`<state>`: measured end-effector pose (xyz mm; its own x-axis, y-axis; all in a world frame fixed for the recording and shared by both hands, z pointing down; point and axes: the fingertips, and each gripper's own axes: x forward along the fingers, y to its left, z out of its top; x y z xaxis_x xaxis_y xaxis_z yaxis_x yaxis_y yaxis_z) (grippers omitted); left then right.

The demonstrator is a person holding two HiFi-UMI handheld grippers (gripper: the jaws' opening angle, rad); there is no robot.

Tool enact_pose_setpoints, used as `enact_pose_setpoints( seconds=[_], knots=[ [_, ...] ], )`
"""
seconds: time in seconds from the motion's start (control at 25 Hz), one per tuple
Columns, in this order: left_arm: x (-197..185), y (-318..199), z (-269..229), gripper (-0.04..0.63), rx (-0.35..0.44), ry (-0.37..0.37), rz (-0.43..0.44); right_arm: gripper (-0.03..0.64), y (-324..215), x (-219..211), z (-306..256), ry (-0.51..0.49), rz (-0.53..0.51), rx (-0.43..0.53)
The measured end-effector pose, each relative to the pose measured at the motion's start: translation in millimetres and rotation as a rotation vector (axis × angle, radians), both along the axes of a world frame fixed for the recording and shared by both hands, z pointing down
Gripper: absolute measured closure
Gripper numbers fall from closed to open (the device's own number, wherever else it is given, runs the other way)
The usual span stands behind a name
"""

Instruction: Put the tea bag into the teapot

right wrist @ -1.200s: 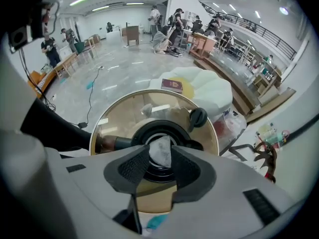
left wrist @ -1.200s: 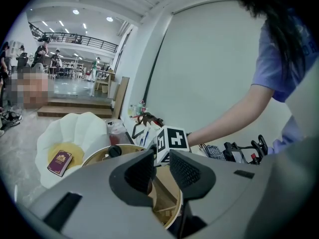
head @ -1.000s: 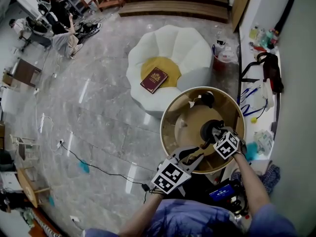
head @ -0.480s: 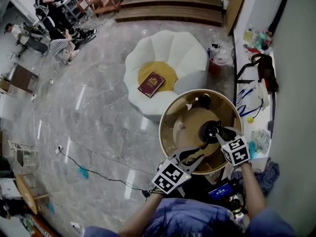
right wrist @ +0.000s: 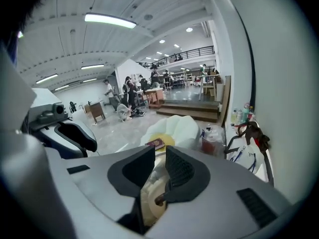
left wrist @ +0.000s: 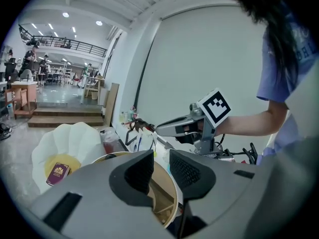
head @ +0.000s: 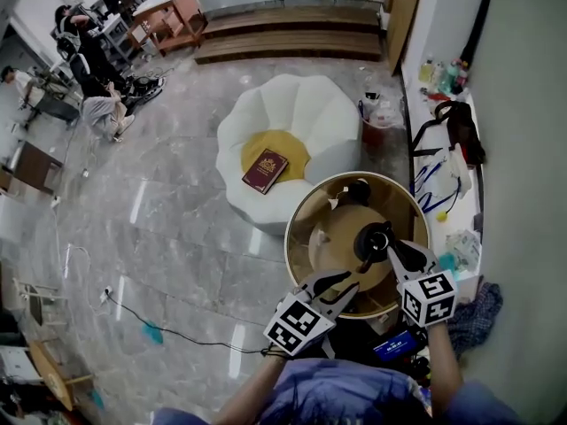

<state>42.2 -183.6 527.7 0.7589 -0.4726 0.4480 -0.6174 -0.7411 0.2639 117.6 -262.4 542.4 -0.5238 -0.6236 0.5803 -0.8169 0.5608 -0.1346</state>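
A dark teapot stands on the round wooden table. A second dark vessel sits at the table's far side, with a small white thing beside it that may be the tea bag. My right gripper points at the teapot from the near right. Its jaws are closing, and in the right gripper view only pale table and a brown curved part show in the narrow gap. My left gripper hovers open over the table's near rim, and nothing shows between its jaws.
A white flower-shaped pouf with a red book stands beyond the table. A red bin and a white ledge with bottles and cables run along the right wall. People sit far off at the left.
My right gripper has drawn back toward me from the teapot and its jaws have narrowed. The left gripper has barely moved.
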Motion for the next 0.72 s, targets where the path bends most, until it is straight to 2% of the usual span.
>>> enact_pose_setpoints(
  seconds=[0.2, 0.32, 0.72],
  knots=[
    [-14, 9, -15, 0.486, 0.033, -0.005, 0.032, 0.565, 20, -3, -41, -0.045, 0.094, 0.068],
    [-21, 17, -20, 0.486, 0.045, -0.002, 0.058, 0.572, 38, -10, -56, -0.081, 0.122, 0.077],
    [-51, 53, -30, 0.486, 0.064, 0.006, 0.158, 0.577, 98, -47, -73, -0.110, 0.236, 0.092]
  ],
)
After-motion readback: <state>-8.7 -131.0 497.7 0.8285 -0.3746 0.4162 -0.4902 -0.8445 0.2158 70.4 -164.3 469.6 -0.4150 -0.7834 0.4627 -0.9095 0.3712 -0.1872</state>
